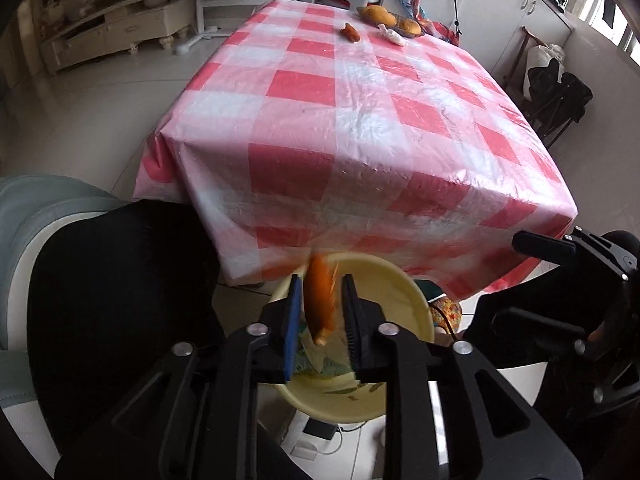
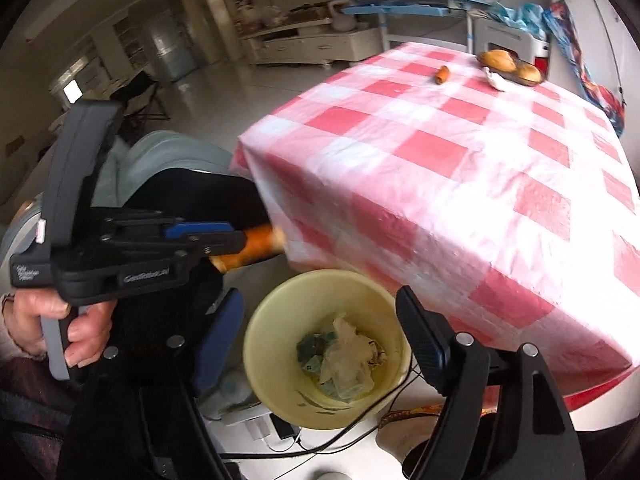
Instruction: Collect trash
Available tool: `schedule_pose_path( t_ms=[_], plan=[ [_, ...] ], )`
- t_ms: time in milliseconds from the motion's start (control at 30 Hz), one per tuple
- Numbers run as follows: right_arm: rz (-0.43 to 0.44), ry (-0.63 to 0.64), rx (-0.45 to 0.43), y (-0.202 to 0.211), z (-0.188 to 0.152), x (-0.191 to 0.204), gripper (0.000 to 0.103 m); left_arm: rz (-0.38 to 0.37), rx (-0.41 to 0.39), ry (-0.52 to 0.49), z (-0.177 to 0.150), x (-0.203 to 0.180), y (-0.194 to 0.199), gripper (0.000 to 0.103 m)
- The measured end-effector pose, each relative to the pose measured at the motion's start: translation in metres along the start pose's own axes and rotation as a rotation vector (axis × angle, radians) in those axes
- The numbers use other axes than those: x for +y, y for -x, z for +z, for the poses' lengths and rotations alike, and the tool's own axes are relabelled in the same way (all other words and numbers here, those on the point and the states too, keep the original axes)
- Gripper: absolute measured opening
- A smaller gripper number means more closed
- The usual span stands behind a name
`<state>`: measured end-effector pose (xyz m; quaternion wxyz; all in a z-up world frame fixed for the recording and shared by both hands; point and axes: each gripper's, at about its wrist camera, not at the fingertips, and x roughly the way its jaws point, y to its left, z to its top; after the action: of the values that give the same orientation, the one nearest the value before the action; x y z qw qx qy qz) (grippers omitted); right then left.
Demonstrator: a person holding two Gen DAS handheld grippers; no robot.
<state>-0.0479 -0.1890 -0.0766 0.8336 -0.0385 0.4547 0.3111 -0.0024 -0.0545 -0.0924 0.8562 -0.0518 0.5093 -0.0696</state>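
A pale yellow bin [image 2: 276,304] stands on the floor under the near edge of the table with the red-and-white checked cloth [image 2: 460,168]. Crumpled paper and wrappers [image 2: 344,356] lie in it. My left gripper [image 1: 322,304] hangs over the bin [image 1: 404,296]. A blurred orange piece [image 1: 320,300] sits loosely between its slightly parted jaws, with a gap beside the right finger. From the right wrist, the same orange piece [image 2: 256,246] pokes out of the left gripper [image 2: 240,242]. My right gripper [image 2: 320,340] is wide open and empty above the bin.
At the table's far end lie a small orange scrap [image 1: 350,33], a white crumpled wad [image 1: 394,37] and a dark plate with yellow-brown rolls [image 1: 384,18]. A black chair back [image 1: 120,280] stands left of the bin. Cables and a charger [image 2: 280,428] lie on the floor.
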Motion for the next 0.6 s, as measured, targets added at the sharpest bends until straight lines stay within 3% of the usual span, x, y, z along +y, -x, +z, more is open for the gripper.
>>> schedule_pose_path(
  t_ms=[67, 133, 600],
  plan=[
    [-0.006, 0.000, 0.000, 0.002, -0.003, 0.006, 0.075, 0.008, -0.025, 0.008, 0.000, 0.001, 0.003, 0.046],
    [-0.014, 0.006, -0.002, 0.001, -0.003, 0.008, 0.076, 0.025, -0.060, 0.015, 0.000, 0.002, 0.006, 0.053],
    [-0.054, -0.008, -0.011, -0.002, -0.006, 0.006, 0.078, 0.028, -0.171, 0.028, 0.001, 0.004, 0.017, 0.068]
  ],
)
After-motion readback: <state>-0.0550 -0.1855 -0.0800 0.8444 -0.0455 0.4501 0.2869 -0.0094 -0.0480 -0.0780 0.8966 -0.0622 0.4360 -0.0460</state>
